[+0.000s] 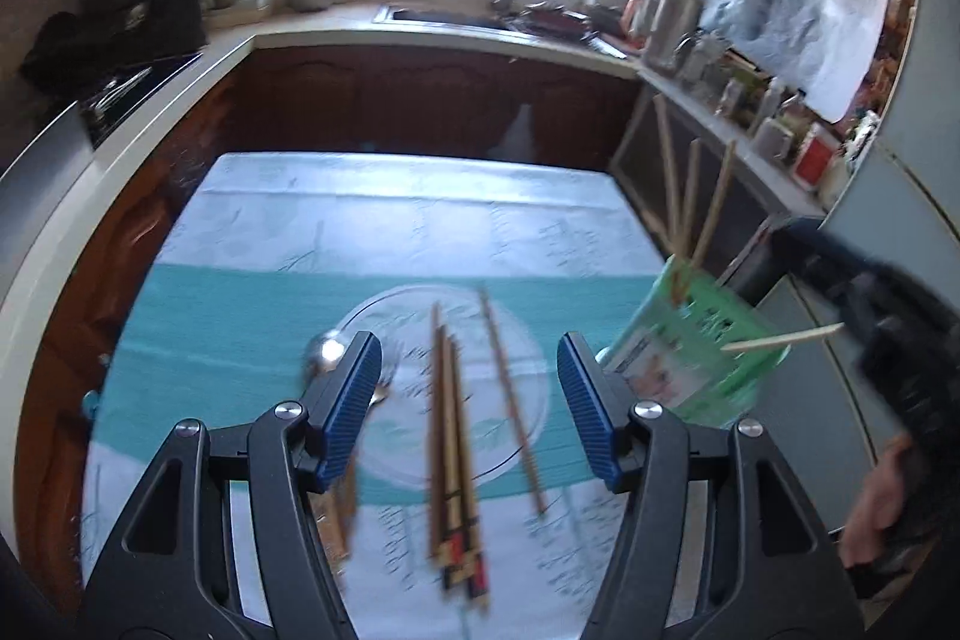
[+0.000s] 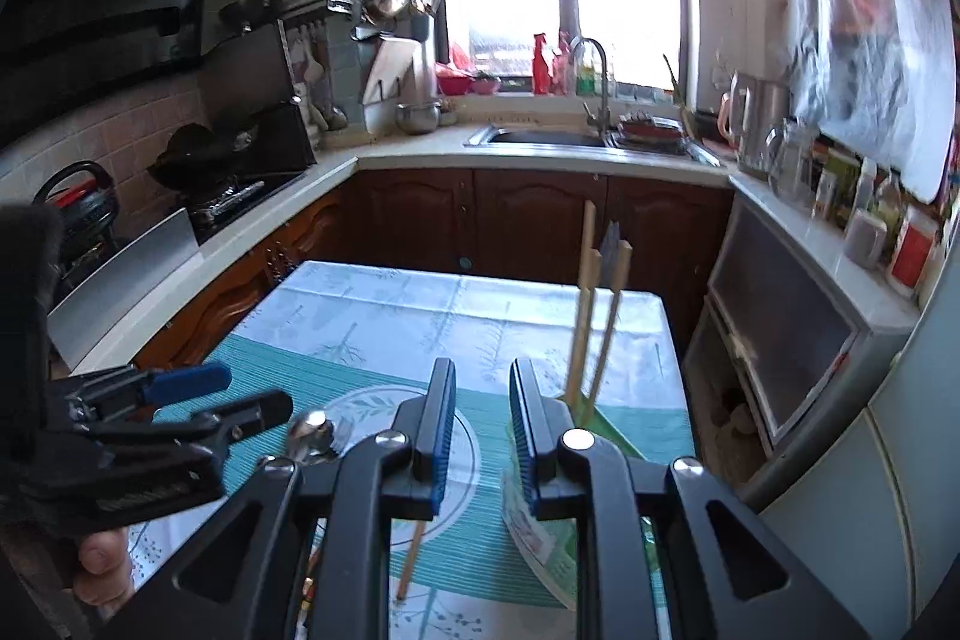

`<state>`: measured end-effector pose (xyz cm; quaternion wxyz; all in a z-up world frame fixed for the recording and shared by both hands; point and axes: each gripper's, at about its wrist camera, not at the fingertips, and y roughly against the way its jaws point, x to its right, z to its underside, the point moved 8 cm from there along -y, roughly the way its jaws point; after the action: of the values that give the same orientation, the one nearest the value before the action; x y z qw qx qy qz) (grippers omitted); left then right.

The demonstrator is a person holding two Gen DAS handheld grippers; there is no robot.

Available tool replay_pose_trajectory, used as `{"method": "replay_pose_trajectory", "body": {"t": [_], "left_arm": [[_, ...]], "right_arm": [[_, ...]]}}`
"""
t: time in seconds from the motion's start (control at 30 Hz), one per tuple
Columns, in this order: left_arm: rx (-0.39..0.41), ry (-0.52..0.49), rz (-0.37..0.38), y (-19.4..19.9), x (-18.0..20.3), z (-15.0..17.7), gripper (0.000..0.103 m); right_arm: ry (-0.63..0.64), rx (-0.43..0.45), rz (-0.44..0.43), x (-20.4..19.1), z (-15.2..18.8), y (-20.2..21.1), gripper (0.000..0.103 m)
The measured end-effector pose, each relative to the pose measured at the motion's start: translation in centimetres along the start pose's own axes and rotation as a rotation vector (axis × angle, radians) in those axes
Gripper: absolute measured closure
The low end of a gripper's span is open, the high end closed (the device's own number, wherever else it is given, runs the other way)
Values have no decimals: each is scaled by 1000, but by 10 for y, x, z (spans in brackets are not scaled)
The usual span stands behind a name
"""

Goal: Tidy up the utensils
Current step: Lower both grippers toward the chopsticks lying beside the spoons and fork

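1. Chopsticks (image 1: 451,436) lie loose on a clear glass plate (image 1: 384,436) at the middle of the desk (image 1: 360,214), their dark ends hanging over the near rim; one paler stick (image 1: 510,400) lies apart on the right side of the plate. A nudge on an overhanging end could tip or roll a stick off the plate.
2. Green holder (image 1: 702,340) with a few chopsticks (image 1: 690,196) already in it is carried tilted above the desk's right edge. The sticks lean and fan out, so further tilt would likely spill them.
3. Right gripper (image 2: 480,430) has its jaws narrowly apart, the holder's wall against the right-hand one. Whether both pads press on it cannot be told; a one-sided hold would let the holder swing or drop.
4. Left gripper (image 1: 468,400) hovers over the plate with jaws wide apart and nothing between them. Blur makes its aim hard to judge; closing on the bunched sticks could catch only one and scatter the others.
5. Metal spoon (image 1: 327,352) rests at the plate's left edge, just beside the left jaw, and could be knocked.
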<state>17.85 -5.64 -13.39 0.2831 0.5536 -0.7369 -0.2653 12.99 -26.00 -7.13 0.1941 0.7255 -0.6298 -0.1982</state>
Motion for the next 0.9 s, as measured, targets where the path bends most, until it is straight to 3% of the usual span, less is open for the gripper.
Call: {"method": "replay_pose_trajectory", "body": {"t": [0.27, 0.57, 0.9], "left_arm": [[-61, 14, -73, 3, -48, 40, 45], [-129, 17, -102, -19, -56, 63, 45], [-192, 24, -117, -42, -65, 80, 45]], "right_arm": [[50, -18, -82, -45, 9, 6, 75], [40, -179, -149, -73, 55, -31, 75], [-21, -351, -143, -70, 91, -70, 75]]}}
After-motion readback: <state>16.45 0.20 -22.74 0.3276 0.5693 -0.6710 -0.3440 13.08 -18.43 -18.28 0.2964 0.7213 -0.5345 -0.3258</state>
